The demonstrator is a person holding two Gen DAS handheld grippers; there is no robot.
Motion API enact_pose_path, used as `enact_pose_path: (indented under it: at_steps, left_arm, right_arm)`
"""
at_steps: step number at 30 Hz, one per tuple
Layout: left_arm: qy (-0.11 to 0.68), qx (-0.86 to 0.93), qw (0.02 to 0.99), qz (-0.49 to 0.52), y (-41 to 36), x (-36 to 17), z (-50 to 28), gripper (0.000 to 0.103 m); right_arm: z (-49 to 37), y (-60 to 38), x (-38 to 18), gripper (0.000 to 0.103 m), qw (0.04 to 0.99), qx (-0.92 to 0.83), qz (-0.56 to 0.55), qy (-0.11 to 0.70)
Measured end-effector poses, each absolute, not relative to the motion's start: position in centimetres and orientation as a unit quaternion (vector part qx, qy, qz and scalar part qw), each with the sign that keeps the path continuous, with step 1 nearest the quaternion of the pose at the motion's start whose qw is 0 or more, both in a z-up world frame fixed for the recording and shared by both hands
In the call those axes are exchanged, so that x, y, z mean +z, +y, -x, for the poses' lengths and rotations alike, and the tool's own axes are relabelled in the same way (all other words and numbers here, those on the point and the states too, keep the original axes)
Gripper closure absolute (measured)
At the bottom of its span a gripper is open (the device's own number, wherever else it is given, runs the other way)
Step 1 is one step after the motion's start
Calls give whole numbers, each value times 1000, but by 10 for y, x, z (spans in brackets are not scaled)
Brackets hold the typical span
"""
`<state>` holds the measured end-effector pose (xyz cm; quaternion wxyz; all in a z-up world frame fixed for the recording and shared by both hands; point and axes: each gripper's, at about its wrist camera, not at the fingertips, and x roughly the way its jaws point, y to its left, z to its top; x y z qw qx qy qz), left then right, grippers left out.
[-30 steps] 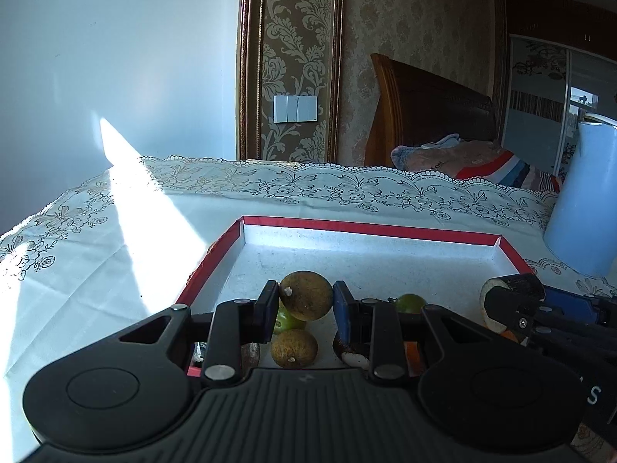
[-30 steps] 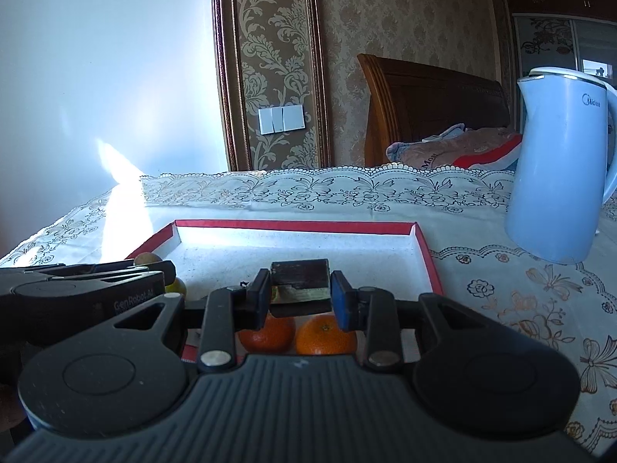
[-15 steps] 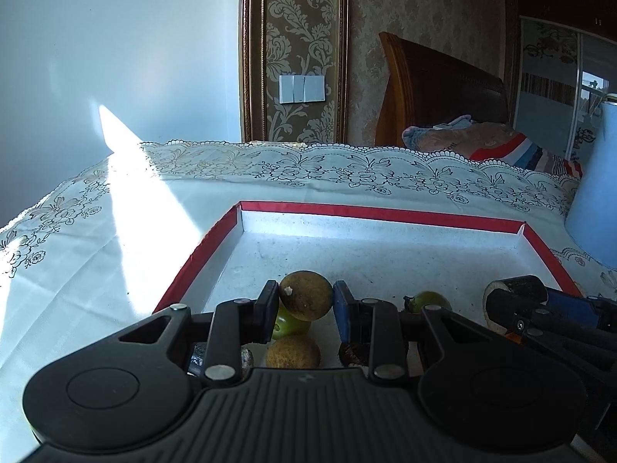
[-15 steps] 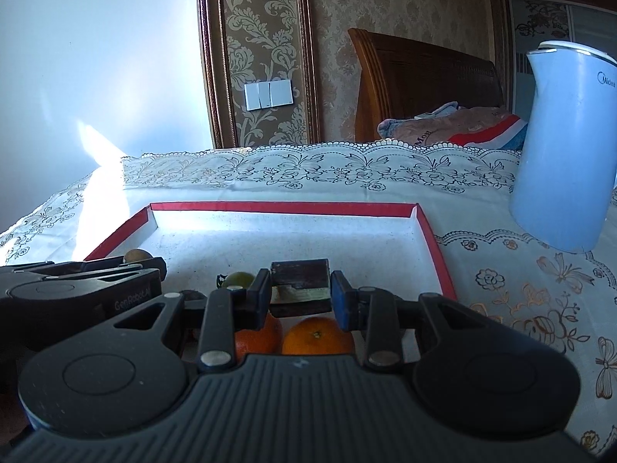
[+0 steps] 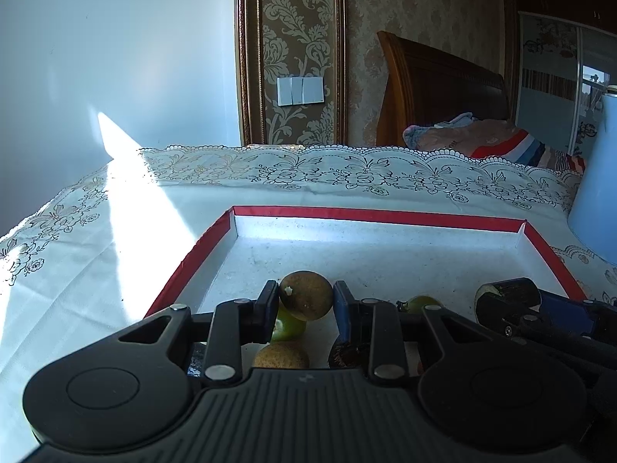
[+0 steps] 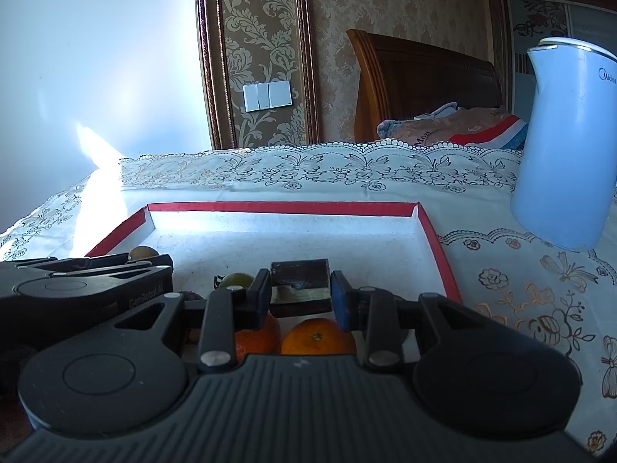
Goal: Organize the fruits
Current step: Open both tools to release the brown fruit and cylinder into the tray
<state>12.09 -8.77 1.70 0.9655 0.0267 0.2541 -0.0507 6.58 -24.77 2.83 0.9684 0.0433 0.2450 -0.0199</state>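
My left gripper (image 5: pixel 306 297) is shut on a round brown fruit (image 5: pixel 306 295) just above the near part of a white tray with a red rim (image 5: pixel 378 214). Below its fingers lie a green fruit (image 5: pixel 287 326), another brown fruit (image 5: pixel 281 355) and a dark one (image 5: pixel 347 353). My right gripper (image 6: pixel 300 289) is shut on a dark block-shaped piece (image 6: pixel 300 277) over the same tray (image 6: pixel 281 208). Two oranges (image 6: pixel 318 337) sit under it, and a green fruit (image 6: pixel 235 279) lies to its left. The left gripper (image 6: pixel 154 258) shows at the left, the right gripper (image 5: pixel 501 293) at the right.
A pale blue kettle (image 6: pixel 567 146) stands on the lace tablecloth (image 6: pixel 520 289) right of the tray. The tray's far half (image 6: pixel 289 239) holds nothing. A wall, a wooden headboard and bedding lie beyond the table's far edge. Sunlight falls across the cloth on the left (image 5: pixel 127 208).
Both grippers have shifted a little over the tray's near end, each still shut on its thing. The kettle has slid toward the right edge in both views.
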Motion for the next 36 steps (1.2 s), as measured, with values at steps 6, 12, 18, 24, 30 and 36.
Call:
enact_pose_path:
  at_steps: [6,12,18,24,30,36]
  left_arm:
    - [248,-49,967,-30,-91,16,-121,73]
    - [245,-50,968,-29,-91,14,-121,73]
    - [249,-45,967,-25,-88,14,-121,36]
    - [250,-44,967,-29,-87,15,-120,34]
    - [264,-47,963,-27,-87,13,-121,32]
    - [273,-45,961,-23,-85,12,-120,26]
  right_arm:
    - [-68,-247,25,72,968,-27,-39,245]
    - [-70,-248,23,71,968,-26,-41,248]
    - [-68,-251,23,70,970,-33,-41,238]
    - [-66,-253,23,66,970,-35,-47,235]
    - [-65,-255,22,64,970,-39,-50,234]
    - [-62,-256,23,60,971,-44,-54,227]
